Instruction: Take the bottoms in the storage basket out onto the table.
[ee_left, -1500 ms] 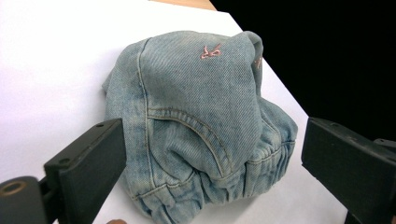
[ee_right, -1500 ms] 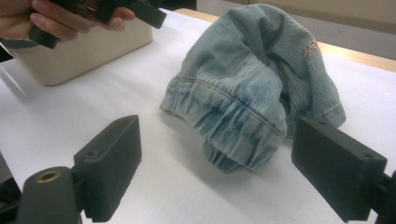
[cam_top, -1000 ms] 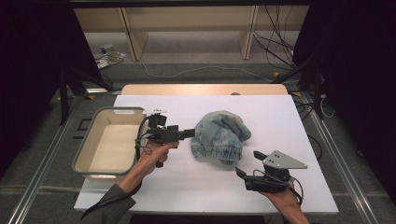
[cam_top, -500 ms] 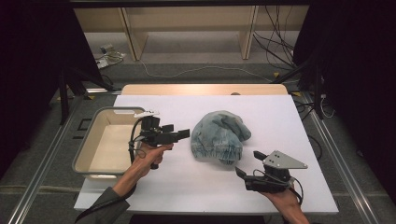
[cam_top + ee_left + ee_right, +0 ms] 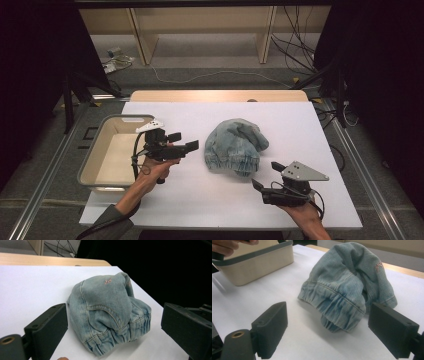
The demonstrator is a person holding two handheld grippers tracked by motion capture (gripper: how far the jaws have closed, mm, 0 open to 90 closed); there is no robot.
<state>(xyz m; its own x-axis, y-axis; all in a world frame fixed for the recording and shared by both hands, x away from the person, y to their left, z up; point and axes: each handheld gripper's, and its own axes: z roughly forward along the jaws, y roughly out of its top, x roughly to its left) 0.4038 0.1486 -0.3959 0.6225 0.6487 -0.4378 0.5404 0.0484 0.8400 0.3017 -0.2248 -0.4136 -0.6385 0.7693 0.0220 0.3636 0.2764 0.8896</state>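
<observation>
Nothing is gathered yet: the crumpled denim garment [image 5: 235, 146] sits mid-bench, untouched. The left hand-held gripper [image 5: 186, 147] hovers at its nine o'clock, jaws wide; the right hand-held gripper [image 5: 266, 175] waits near its five o'clock, equally wide. The beige bin [image 5: 96, 150] at far nine o'clock looks empty, so I'd say everything remains.

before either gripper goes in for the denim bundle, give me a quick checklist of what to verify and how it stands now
1. Left gripper jaws open: ok.
2. Right gripper jaws open: ok.
3. Denim garment free of both grippers, lying bunched on the white table: ok.
4. Garment framed between the jaws in both gripper views: ok.
5. Beige bin looks empty in the high view: ok.
6. Loose edge to pinch under the elastic hem: cannot tell.
</observation>
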